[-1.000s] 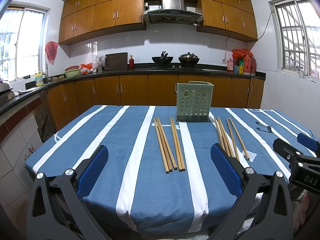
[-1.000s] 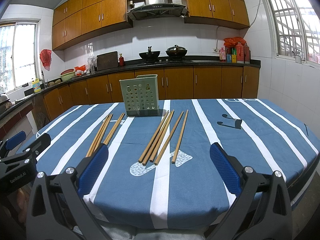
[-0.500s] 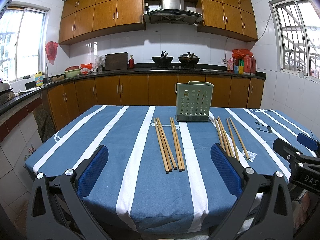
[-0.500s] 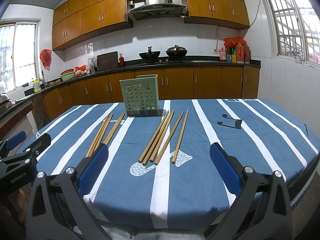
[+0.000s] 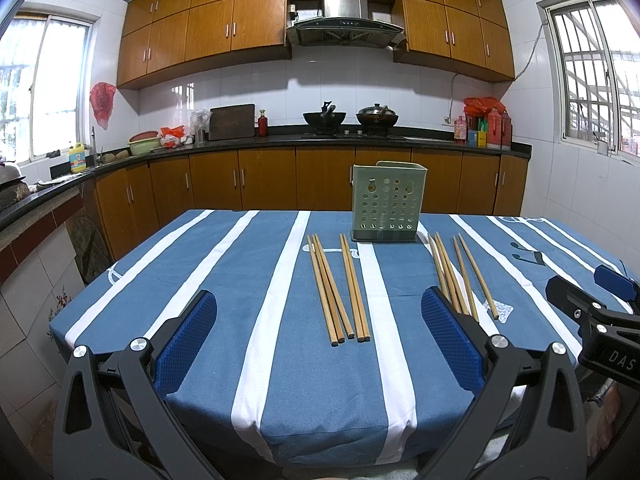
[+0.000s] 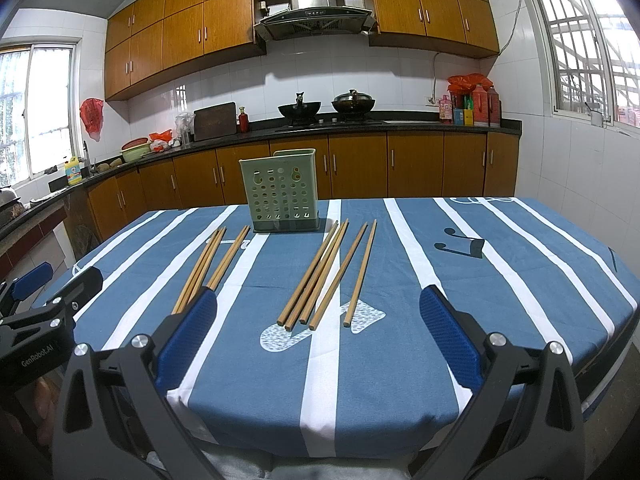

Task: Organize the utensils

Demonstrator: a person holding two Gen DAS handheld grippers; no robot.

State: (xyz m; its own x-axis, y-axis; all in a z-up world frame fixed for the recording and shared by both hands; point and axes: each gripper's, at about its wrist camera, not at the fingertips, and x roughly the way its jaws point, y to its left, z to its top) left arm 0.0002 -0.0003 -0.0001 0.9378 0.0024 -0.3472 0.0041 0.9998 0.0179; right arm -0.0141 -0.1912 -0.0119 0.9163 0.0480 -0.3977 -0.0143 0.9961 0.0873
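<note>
Chopsticks point(image 5: 338, 288) lie in two groups before the green holder point(image 5: 386, 202); left claw point(image 5: 320, 316) and right claw point(image 6: 318, 314) gape empty.

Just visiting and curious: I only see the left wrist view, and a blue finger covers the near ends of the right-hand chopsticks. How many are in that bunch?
Observer: Five. The right wrist view shows the right bunch whole, fanning apart at the near ends.
Operator: Is the other tool holding anything?
Observer: No. The right gripper has its fingers wide open, gripping nothing.
</note>
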